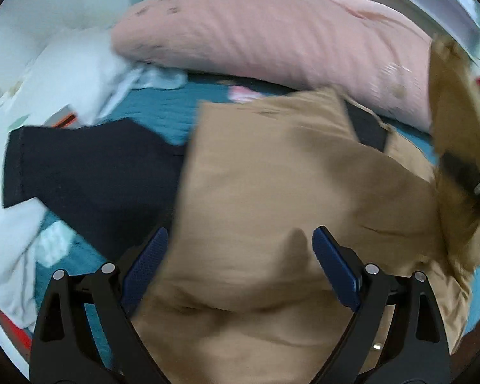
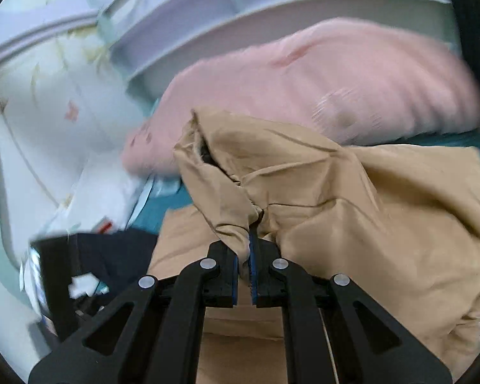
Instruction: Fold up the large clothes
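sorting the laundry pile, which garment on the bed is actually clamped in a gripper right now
The tan garment: the right gripper is shut on a bunched fold of it. The dark navy garment lies flat, untouched.

A bedroom in a home. A bed covered by a teal quilted bedspread (image 1: 156, 108) carries a pink striped pillow (image 1: 272, 35) and a white pillow (image 1: 70, 73). A white headboard (image 2: 240, 16) runs behind the pillows, beside pale wallpaper with a butterfly print (image 2: 48, 96). Clothes, tan (image 1: 272, 192) and navy (image 1: 89, 172), lie on the bedspread.
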`<state>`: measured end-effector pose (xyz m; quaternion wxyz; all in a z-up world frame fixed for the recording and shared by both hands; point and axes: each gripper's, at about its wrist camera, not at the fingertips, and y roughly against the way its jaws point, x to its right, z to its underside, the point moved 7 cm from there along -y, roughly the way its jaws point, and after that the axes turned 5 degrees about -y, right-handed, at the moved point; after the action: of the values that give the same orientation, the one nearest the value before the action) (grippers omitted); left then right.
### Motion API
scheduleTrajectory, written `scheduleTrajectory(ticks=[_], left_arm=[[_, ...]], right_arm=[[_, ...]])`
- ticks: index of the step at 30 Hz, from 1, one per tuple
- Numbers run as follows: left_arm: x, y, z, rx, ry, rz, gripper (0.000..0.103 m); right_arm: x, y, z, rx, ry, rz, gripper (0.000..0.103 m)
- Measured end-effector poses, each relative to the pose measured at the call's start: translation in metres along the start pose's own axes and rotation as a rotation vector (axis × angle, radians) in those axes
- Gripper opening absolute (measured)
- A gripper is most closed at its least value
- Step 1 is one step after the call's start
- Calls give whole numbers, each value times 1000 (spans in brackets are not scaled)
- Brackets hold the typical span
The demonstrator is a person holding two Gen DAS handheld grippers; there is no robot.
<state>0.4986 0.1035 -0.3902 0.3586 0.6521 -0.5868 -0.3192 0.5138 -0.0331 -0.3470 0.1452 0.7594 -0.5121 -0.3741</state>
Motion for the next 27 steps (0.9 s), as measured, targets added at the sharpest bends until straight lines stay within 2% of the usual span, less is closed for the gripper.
scheduleTrajectory(ticks=[2,6,9,11,13,15,17,18,19,21,23,24,25,26,27], left_arm=[[-20,1,-4,7,22,-10,92],[-45,6,-9,26,34,-25,92],[-50,16,-19,55,47,-18,92],[-50,30,-29,101,64,-1,92],[-44,42,-40,140,77,30,92],[-29,50,-51,165,90,90,92],[-6,51,-59,167,81,171,92],[10,48,-61,157,73,211,92],[31,42,-63,133,51,256,92],[63,32,-63,118,31,337,92],[94,16,-59,73,11,411,92],[108,-2,-53,36,-6,370,92],[114,-21,-45,-15,-45,281,92],[113,-39,-36,-79,-66,199,92],[108,-54,-25,-140,-61,146,92]], right_arm=[[-14,-32,20,-68,14,-6,7],[-17,-64,53,-151,45,58,13],[-21,-58,63,-190,21,-23,43],[-27,-34,56,-163,60,-56,76],[-28,-13,48,-118,97,-42,86],[-21,23,32,-43,124,-20,87],[-4,66,14,86,178,46,87],[8,83,6,143,190,83,89],[31,99,-6,190,178,163,92],[69,108,-23,233,124,228,93],[115,97,-38,209,37,284,93],[128,92,-41,203,11,284,92],[148,81,-45,173,-20,287,85],[158,73,-46,147,-24,318,64],[165,58,-45,98,-2,335,53]])
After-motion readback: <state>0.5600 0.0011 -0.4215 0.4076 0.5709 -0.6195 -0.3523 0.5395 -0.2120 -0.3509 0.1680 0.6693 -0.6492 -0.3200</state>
